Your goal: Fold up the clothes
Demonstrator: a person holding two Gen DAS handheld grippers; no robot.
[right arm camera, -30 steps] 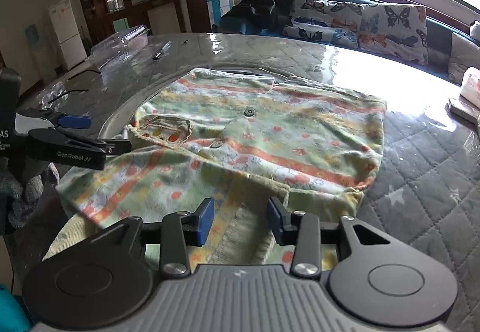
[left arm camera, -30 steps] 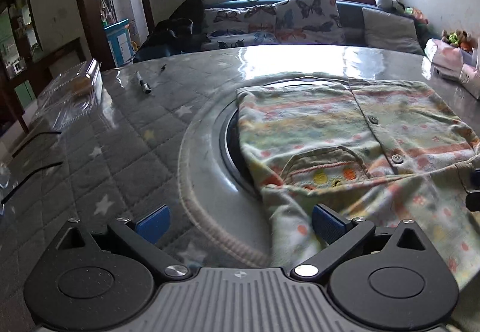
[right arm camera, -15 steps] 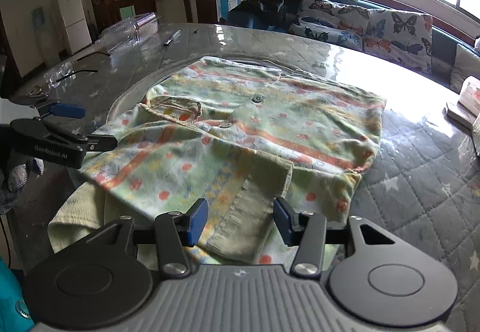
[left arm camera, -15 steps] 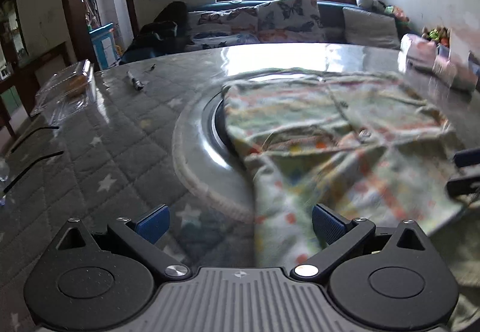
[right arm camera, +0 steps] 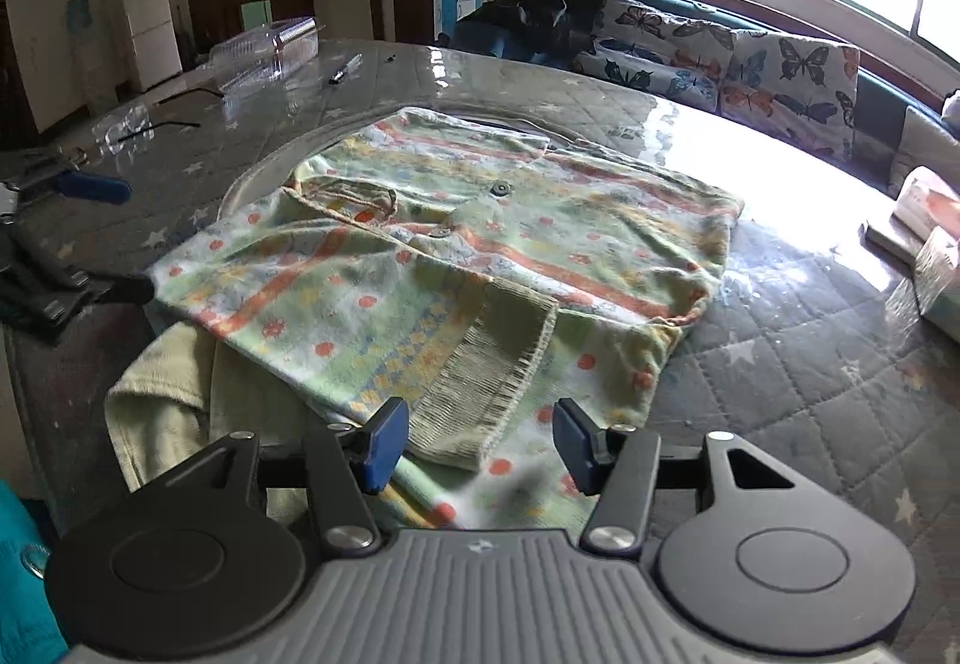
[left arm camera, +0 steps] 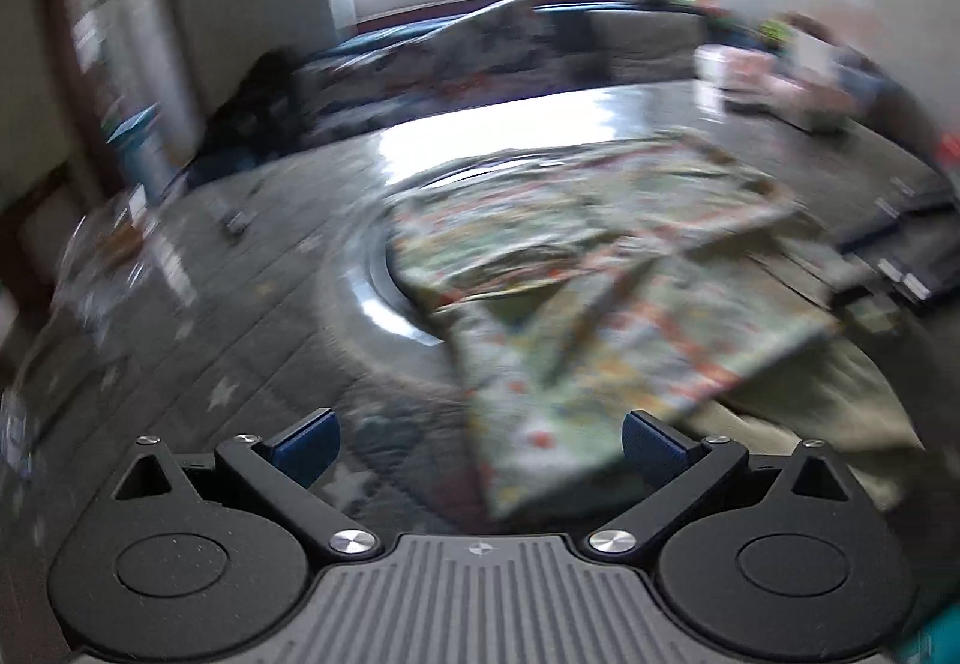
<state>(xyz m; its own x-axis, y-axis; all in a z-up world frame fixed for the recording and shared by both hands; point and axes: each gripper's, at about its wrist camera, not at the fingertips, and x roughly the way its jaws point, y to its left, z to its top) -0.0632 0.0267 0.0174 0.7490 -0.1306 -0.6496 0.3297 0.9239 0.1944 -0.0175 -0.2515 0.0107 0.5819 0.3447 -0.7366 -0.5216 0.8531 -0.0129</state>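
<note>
We see our left gripper [left arm camera: 480, 439] spread wide and empty; our right gripper [right arm camera: 480, 439], jaws just opening, hangs over the shirt [right arm camera: 480, 244], pinching nothing. The clear box [right arm camera: 270, 45] looks empty.

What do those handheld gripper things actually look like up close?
Each one, the left gripper and the right gripper, has a black body with two round discs and a ribbed grey panel between them. Thin black link arms with silver pivot screws carry two fingers tipped with blue pads. No cables or sleeves show.
</note>
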